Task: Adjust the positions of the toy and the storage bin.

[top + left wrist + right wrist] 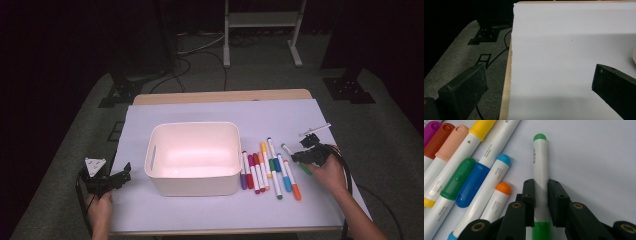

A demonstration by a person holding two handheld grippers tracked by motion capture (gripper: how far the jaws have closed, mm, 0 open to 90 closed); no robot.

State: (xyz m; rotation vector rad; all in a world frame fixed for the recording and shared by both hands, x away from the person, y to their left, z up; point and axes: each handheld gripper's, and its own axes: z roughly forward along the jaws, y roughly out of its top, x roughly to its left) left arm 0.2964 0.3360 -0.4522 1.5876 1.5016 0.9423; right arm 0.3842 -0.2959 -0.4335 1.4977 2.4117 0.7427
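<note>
Dim lab or recording studio: table (220,96) under white sheet (210,112), black drapes, cables (200,57) across grey carpet (65,135), metal stand legs (262,35), black tripod feet (117,92).

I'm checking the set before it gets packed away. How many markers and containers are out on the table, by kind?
Markers lying loose in the row: 9 (packed close, so the count is hard to be sure of)
Green marker held in the right gripper: 1
White bin: 1
Total: 11
</note>
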